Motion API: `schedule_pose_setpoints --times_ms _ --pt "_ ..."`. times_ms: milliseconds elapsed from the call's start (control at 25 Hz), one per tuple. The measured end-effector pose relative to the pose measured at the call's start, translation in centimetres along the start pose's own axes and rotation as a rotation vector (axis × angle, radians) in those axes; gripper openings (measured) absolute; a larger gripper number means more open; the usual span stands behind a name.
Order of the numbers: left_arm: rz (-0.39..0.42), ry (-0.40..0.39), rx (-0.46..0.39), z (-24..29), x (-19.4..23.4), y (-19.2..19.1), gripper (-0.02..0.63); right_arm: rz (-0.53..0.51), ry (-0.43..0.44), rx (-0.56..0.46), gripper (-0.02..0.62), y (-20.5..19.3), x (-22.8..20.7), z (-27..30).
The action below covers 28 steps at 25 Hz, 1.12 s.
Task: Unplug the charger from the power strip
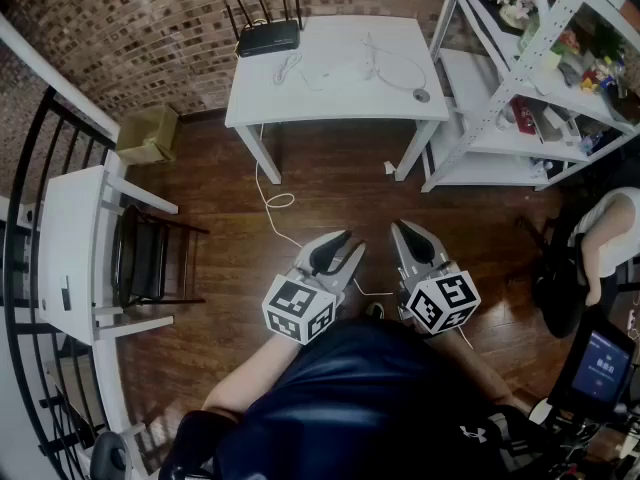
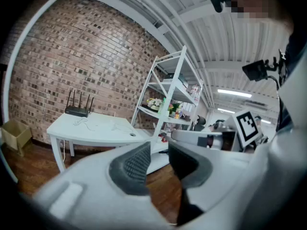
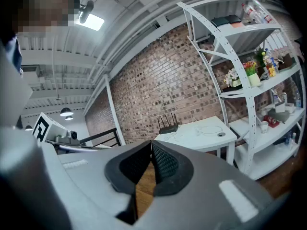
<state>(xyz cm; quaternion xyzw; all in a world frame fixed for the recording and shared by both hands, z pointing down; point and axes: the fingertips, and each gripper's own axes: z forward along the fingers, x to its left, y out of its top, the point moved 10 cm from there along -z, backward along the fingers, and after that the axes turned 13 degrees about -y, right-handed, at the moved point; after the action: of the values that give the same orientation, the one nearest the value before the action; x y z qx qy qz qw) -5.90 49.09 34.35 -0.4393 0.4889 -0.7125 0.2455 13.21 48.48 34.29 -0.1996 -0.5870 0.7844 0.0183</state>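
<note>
Guessing we're pre-approach: head to the white rectangular table point(image 1: 335, 96) at 12 o'clock next, left gripper point(image 1: 353, 242) parted and empty, right gripper point(image 1: 402, 229) closed, empty.

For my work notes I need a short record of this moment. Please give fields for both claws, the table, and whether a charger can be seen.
left claw: open, nothing between its jaws
right claw: shut, empty
table: white, by the brick wall, holds a router and white cables
charger, power strip: cannot be made out
task: not yet begun
</note>
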Motion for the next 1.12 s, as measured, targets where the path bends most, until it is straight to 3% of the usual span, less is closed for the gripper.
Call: schedule_pose_setpoints --times_ms 440,640,880,1120 --pt "-0.026 0.075 -0.004 7.2 -2.2 -0.5 0.112 0.051 0.025 0.007 0.011 1.2 -8.9 -0.3" --pt "-0.014 0.067 0.032 10.2 -1.1 0.4 0.109 0.079 0.009 0.008 0.011 2.1 -11.5 1.6" --pt "-0.037 0.042 0.044 12.9 4.5 2.5 0.107 0.089 -0.031 0.033 0.011 3.1 -12.7 7.1" --pt "-0.084 -0.038 0.061 15.5 14.2 5.5 0.106 0.108 -0.150 0.051 0.011 4.6 -13.0 15.3"
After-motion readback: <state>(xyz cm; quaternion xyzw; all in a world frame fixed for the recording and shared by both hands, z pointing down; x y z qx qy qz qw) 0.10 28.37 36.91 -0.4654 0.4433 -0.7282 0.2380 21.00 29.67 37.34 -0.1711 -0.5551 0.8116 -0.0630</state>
